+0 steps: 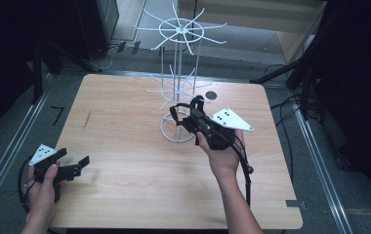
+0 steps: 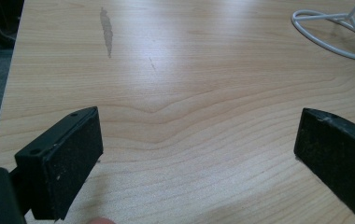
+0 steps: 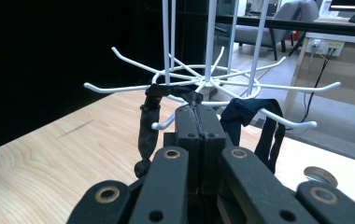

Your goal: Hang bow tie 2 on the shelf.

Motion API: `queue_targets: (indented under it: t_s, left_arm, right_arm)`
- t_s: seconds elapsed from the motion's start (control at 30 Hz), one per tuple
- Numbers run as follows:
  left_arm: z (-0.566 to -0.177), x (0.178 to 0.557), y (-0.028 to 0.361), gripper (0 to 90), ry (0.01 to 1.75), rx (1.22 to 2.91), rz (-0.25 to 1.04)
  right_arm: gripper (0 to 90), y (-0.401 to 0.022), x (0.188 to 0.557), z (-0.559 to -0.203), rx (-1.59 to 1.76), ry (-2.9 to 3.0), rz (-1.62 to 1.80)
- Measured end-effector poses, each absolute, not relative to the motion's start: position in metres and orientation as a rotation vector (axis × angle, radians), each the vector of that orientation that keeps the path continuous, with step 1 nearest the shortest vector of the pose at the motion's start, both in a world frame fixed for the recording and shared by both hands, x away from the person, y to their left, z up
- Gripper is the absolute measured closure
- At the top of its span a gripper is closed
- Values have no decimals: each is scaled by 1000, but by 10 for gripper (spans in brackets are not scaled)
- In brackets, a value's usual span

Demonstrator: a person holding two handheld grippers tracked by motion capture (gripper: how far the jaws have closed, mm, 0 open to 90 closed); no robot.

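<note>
A long strip of black cloth (image 3: 148, 126), limp and knotted at its lower end, is draped over the lower ring of prongs of the white wire rack (image 1: 177, 83), which stands toward the far middle of the wooden table (image 1: 125, 170). In the right gripper view one end hangs down at the left, the middle lies across a prong, and a darker bunched part with thin straps (image 3: 259, 121) hangs at the right. Whether these are one piece or two is hard to tell, and the gripper body hides the lower parts. The right gripper (image 3: 199, 122) has its jaws pressed together on the cloth at the prong. The left gripper (image 2: 199, 154) rests low at the table's near left edge, jaws wide apart, with bare wood between them.
</note>
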State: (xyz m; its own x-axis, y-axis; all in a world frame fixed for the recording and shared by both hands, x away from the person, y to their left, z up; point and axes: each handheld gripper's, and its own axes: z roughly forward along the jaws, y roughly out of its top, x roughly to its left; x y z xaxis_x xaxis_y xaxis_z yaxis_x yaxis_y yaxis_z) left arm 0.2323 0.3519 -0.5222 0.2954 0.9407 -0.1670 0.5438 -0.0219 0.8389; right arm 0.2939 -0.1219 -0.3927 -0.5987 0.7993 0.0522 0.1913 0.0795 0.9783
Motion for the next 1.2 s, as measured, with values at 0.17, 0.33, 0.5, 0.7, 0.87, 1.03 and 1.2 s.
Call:
queue_targets:
  t_s: [0.17,0.33,0.5,0.7,0.87,1.03,1.2]
  left_arm:
    - [-522,232,352,16,1364,1684,571]
    - [-522,232,352,16,1364,1684,571]
    - [-522,232,352,16,1363,1685,569]
    - [-522,232,352,16,1364,1684,571]
    - [-522,232,352,16,1363,1684,570]
    - [-522,232,352,16,1363,1684,570]
    - [-522,232,352,16,1363,1684,570]
  right_arm:
    - [900,-121,300,-396,995,1854,1543]
    - [900,-119,304,-400,1010,1854,1538]
    - [900,-117,307,-402,1017,1859,1530]
    - [900,-116,311,-406,1028,1866,1517]
    - [900,-114,313,-408,1031,1872,1507]
    - [900,-113,315,-410,1037,1877,1507]
    - [900,-112,317,-412,1044,1883,1500]
